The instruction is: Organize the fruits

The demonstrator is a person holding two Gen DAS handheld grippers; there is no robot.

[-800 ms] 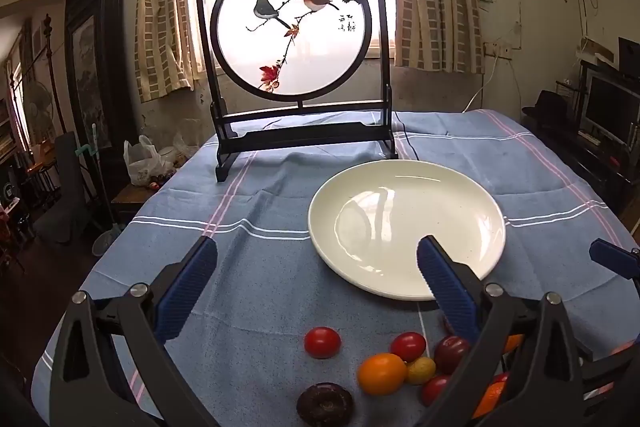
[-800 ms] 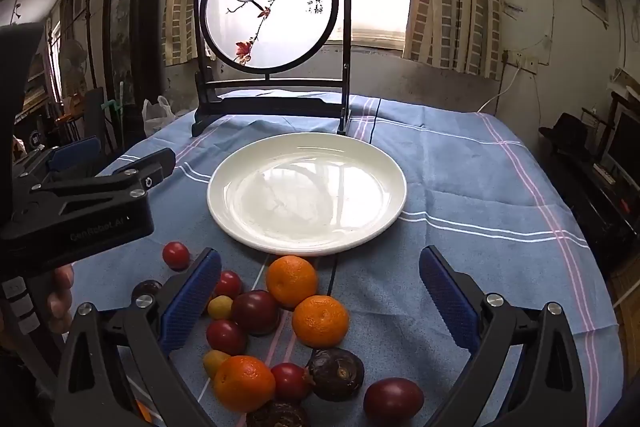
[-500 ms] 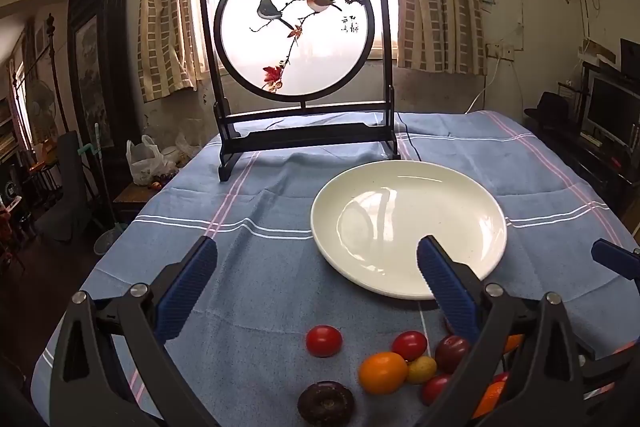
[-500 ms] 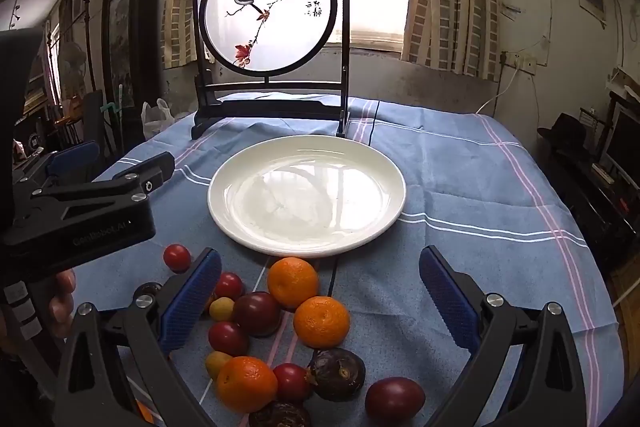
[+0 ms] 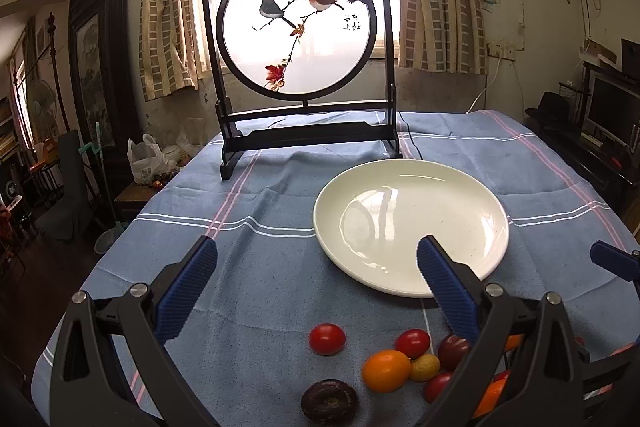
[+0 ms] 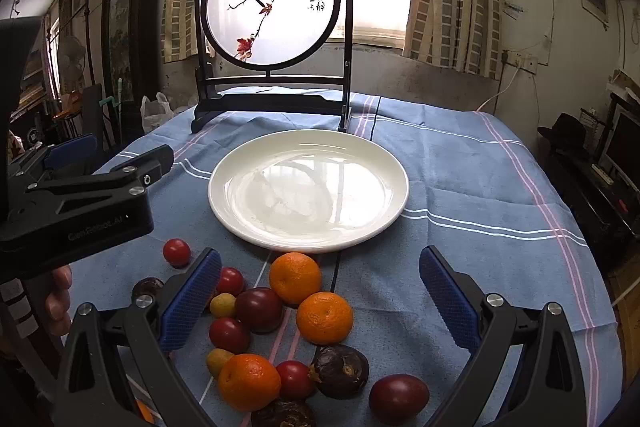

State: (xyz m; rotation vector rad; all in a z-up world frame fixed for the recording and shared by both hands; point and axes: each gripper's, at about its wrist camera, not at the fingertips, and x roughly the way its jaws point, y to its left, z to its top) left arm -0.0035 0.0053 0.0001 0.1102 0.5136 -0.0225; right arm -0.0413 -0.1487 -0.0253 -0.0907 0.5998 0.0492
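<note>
Several fruits point(image 6: 280, 323) lie heaped just before the empty white plate point(image 6: 308, 227) on the desk point(image 6: 480, 187), partly hidden behind fingers. Left hand-held gripper point(image 5: 316, 291) and right hand-held gripper point(image 6: 320, 295) hover near the plate, jaws wide, holding nothing.

**Left wrist view.** The round white ceramic plate point(image 5: 400, 219), the black-framed round bird-painting screen point(image 5: 298, 23) and the small red tomato point(image 5: 327, 338) each sit a shade further toward 3 o'clock than before; you have swung your left gripper point(image 5: 316, 247) slightly toward 9 o'clock.

**Right wrist view.** The upper orange mandarin point(image 6: 295, 277) has drifted faintly toward 1 o'clock, after a brief dip toward 6 o'clock.
</note>
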